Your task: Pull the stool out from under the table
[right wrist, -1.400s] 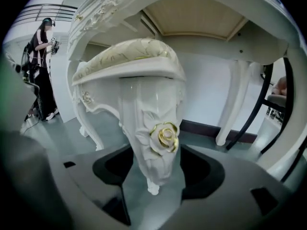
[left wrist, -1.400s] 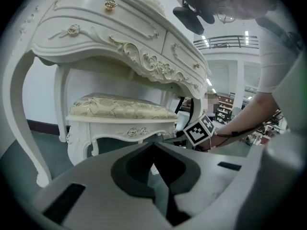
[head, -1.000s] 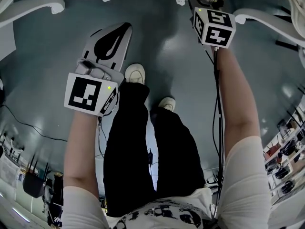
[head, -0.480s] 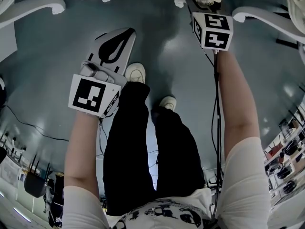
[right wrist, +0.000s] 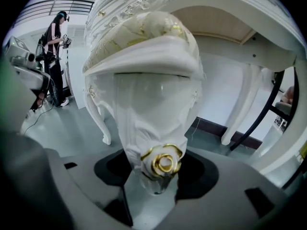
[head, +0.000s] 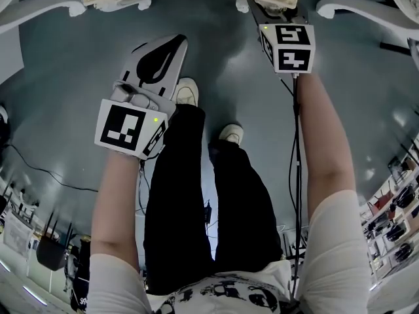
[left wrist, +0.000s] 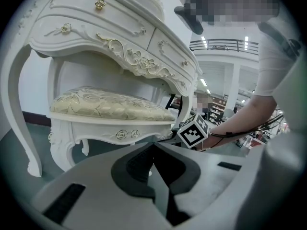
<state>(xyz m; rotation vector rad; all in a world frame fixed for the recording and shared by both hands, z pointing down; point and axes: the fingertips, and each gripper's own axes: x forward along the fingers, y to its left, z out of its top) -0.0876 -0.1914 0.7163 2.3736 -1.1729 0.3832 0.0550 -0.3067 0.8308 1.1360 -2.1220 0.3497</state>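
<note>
Two grippers, one stool, one bench. The left gripper (head: 170, 43) hangs free, its jaws closed on nothing. The stool (left wrist: 110, 104) stands mostly under the bench (left wrist: 120, 47). The right gripper (right wrist: 160, 176) has jaws that have just been closing and now clamp the stool's rose-carved corner. More of the cushion shows in the head view than earlier.

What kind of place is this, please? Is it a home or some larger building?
Probably a large hall, perhaps a showroom or workshop, not a home: a smooth grey floor, a railed upper gallery in the background, and an ornate white table with its stool.
</note>
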